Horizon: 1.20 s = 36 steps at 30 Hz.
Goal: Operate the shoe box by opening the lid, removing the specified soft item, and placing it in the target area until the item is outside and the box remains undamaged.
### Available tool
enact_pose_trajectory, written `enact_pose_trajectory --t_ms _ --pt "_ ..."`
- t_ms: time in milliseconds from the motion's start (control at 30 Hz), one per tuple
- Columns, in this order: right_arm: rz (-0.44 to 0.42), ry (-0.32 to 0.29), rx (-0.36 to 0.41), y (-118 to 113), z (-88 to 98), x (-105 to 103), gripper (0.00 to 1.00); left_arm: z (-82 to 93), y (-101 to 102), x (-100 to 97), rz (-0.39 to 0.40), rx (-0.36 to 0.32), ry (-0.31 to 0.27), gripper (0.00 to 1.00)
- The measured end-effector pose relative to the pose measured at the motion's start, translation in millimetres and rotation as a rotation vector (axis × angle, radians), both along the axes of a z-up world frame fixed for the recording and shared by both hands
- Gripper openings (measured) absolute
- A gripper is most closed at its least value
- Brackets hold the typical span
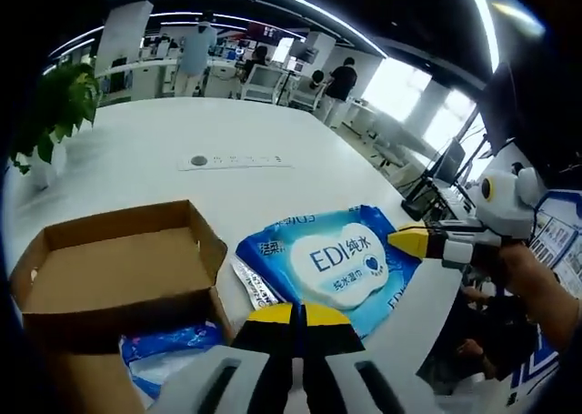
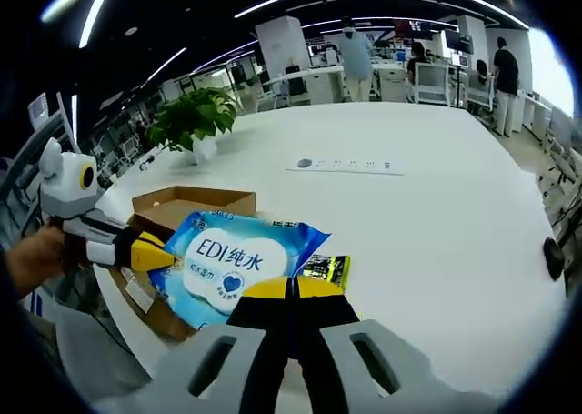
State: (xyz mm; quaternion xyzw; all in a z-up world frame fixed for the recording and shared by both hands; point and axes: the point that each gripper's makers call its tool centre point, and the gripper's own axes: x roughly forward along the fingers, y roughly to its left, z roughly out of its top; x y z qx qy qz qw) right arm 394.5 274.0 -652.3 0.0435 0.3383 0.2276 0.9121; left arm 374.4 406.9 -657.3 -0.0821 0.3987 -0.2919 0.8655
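Left gripper view: left gripper [image 1: 296,312] narrow above the wipes pack [image 1: 338,261]; right gripper [image 1: 411,241] pinches its edge.

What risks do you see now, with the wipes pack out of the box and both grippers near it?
1. The blue wipes pack lies near the white table's edge; a nudge may push it off.
2. The left gripper is shut beside the open cardboard box; moving sideways may dent its thin wall.
3. The right gripper, jaws shut, could drag the small yellow packet along.
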Motion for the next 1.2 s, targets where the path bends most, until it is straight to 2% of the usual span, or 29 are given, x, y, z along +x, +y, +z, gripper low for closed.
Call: enact_pose_trajectory --t_ms 233,600,833,933,1200 --pt "-0.009 0.009 -0.01 -11 -10.9 9 0.0 -9.1 -12 9.5 -0.013 0.021 0.004 0.0" --pt "0.028 0.03 -0.031 -10 -35.8 28 0.0 -33.3 -13 22.8 -0.024 0.083 0.022 0.0" --pt "0.057 0.054 -0.049 -8 -54.0 35 0.0 -51.9 -13 28.1 -0.068 0.163 0.027 0.0" --pt "0.066 0.06 -0.053 -8 -60.4 37 0.0 -59.6 -13 30.5 -0.106 0.22 0.016 0.0" --pt "0.078 0.075 -0.051 -9 -75.1 42 0.0 -75.3 -15 32.4 -0.15 0.286 0.02 0.0"
